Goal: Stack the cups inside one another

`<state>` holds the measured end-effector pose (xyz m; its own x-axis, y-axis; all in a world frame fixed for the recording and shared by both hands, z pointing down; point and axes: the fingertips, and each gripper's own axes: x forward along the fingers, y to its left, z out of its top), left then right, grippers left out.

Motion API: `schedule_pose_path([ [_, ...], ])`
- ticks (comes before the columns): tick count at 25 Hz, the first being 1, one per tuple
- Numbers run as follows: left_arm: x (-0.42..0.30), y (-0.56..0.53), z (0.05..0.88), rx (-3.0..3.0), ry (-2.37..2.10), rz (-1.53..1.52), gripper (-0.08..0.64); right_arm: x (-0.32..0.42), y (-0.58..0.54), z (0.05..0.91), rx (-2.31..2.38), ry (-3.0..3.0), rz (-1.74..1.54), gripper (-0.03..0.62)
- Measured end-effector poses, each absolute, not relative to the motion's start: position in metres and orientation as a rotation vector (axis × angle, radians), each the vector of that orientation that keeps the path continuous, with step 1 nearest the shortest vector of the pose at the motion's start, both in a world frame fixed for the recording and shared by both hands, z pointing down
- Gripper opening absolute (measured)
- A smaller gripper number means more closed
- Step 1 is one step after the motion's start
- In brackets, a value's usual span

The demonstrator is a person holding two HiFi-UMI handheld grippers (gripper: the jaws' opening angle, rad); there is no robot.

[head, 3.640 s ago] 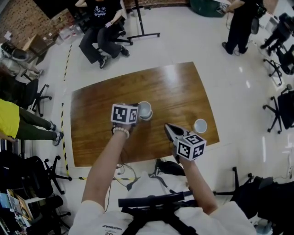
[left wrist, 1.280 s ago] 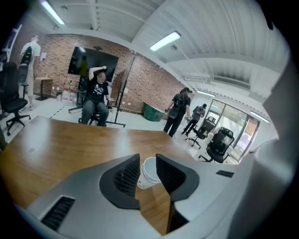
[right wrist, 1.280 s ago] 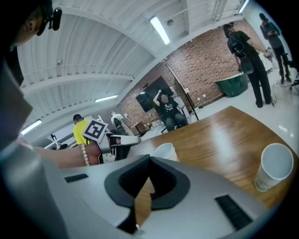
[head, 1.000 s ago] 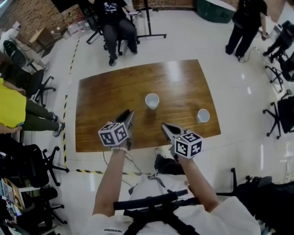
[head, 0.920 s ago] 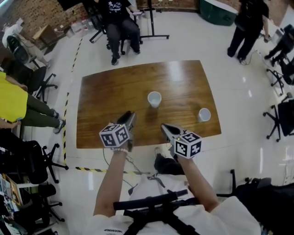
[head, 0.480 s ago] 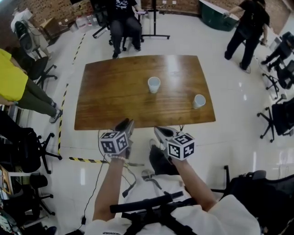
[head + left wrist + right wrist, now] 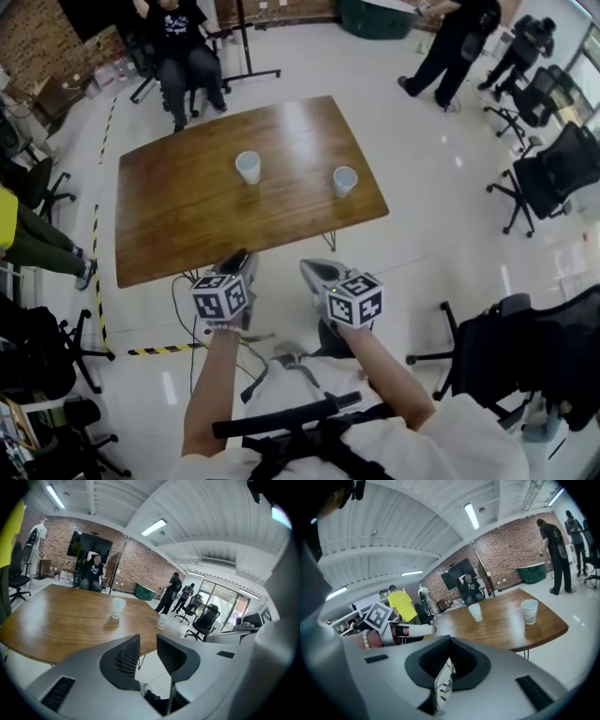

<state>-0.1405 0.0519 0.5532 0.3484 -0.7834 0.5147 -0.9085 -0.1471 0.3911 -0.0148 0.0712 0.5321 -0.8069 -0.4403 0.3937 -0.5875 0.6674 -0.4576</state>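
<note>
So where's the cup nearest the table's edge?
In the head view that cup stands upright on the table's right side, right of the other cup.

Wooden table [image 7: 178, 216], seated person [image 7: 180, 42] behind it, standing person [image 7: 452, 47] far right, black office chair [image 7: 548, 173], striped floor tape [image 7: 155, 350].

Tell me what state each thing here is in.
Left cup: upright on the table.
Right cup: upright, standing apart near the table's edge.
Left gripper: jaws apart, nothing between them.
Right gripper: jaws together, holding nothing.
</note>
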Motion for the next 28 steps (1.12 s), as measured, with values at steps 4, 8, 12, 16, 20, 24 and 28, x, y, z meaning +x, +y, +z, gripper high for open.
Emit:
schedule_pose_path([
  [4,-0.099,0.01,0.548,2.04,-1.415,0.314,0.11,0.026,0.047,0.527,0.919,-2.632,0.847,0.003],
  [8,-0.06,-0.036,0.548,2.09,-1.369,0.385,0.11,0.06,0.015,0.525,0.983,-2.626,0.855,0.003],
  [12,-0.025,-0.084,0.552,2.117,-1.324,0.44,0.112,0.092,-0.026,0.519,1.045,-2.627,0.86,0.003],
  [16,0.007,-0.123,0.559,2.114,-1.299,0.488,0.118,0.123,-0.064,0.518,1.074,-2.631,0.876,0.003],
  [20,0.026,-0.154,0.565,2.122,-1.264,0.554,0.17,0.13,-0.088,0.522,1.057,-2.63,0.893,0.003],
  [24,0.039,-0.182,0.579,2.109,-1.237,0.612,0.17,0.135,-0.106,0.526,1.038,-2.624,0.919,0.003],
  [28,0.047,-0.205,0.587,2.11,-1.23,0.676,0.169,0.146,-0.124,0.531,1.05,-2.621,0.945,0.003],
])
